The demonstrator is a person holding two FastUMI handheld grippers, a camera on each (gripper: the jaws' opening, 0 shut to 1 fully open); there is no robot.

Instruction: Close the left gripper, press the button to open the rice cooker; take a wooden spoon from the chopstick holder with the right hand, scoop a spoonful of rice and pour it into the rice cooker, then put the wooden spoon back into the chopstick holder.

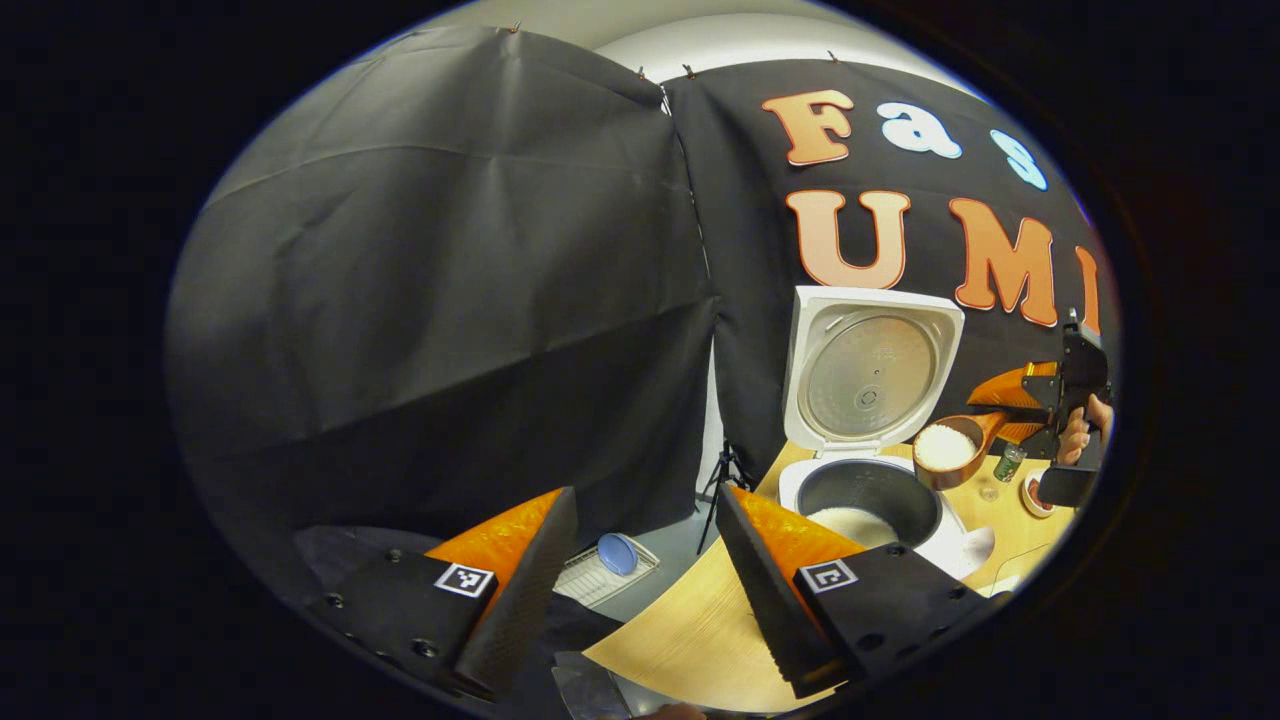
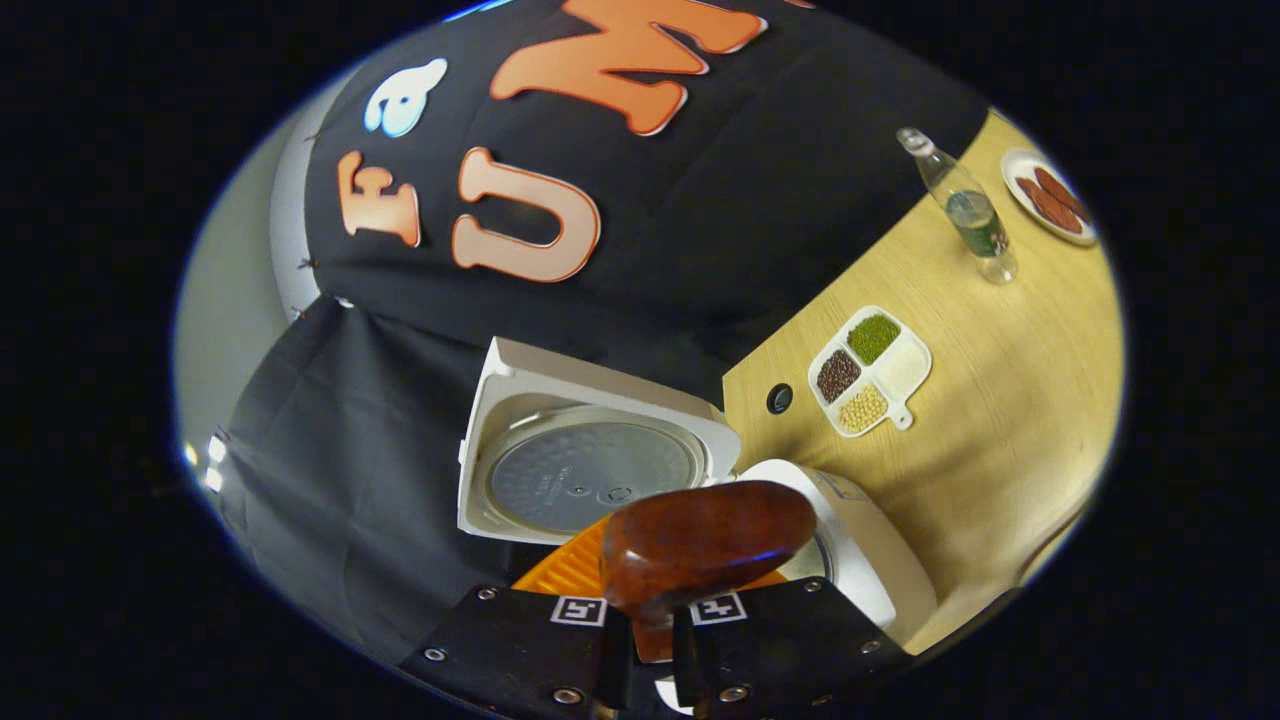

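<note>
My right claw (image 2: 648,640) squeezing the brown wooden spoon (image 2: 705,545) full of white rice, just above the open white rice cooker (image 1: 868,500), my left claw (image 1: 640,590) wide, near its front

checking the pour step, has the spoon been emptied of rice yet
No, in the left gripper view the wooden spoon is heaped with white rice, held beside the open rice cooker.
</note>
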